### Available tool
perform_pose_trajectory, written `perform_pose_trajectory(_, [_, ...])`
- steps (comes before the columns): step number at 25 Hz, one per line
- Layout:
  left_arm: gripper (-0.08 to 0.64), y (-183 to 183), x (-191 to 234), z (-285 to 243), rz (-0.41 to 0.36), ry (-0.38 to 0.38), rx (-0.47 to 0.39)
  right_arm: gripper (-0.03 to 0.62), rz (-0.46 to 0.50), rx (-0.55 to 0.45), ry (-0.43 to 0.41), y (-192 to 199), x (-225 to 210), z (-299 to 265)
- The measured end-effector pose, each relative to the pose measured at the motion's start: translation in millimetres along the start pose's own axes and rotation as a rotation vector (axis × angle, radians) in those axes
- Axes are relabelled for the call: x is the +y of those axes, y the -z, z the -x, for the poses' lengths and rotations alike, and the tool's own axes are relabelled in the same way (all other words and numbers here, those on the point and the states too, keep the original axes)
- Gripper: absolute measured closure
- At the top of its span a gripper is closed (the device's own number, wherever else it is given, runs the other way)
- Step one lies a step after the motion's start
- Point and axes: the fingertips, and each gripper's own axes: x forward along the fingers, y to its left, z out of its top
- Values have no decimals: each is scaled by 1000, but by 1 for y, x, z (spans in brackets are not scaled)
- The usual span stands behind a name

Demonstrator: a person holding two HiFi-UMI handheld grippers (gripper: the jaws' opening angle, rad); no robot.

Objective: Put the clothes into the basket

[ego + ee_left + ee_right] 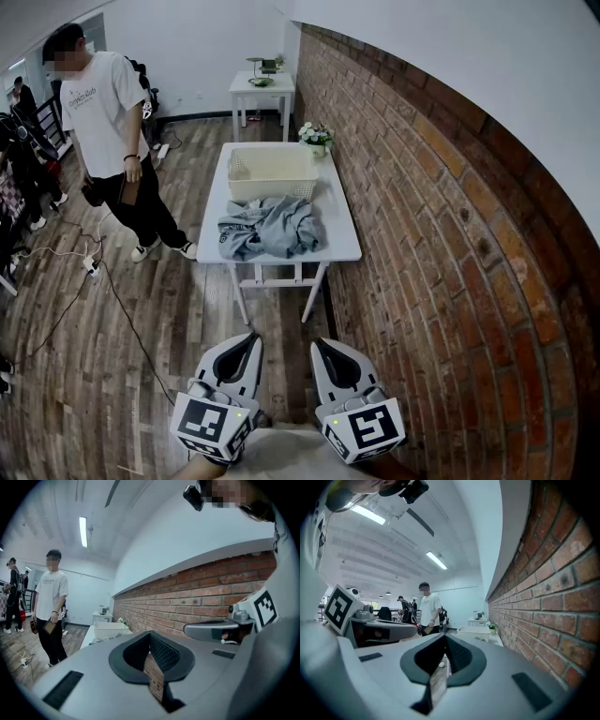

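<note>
Both empty, jaws fully together: left tool [251, 340] and right tool [320, 345], well apart from the clothes [270, 228].

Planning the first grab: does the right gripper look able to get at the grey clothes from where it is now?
Probably not yet: the right gripper is held shut near the body, and the grey clothes lie on the white table beyond a stretch of floor. Nothing blocks a step forward.

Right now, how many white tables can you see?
2: the near table by the brick wall, holding basket and clothes; a smaller table behind it. Others may be hidden.
</note>
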Motion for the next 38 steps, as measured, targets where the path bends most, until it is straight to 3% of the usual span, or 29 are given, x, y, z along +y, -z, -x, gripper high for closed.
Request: perform_pose_trajectory(38, [551, -4, 35, -46, 0, -73, -5, 584, -28, -29, 28, 1, -58, -40])
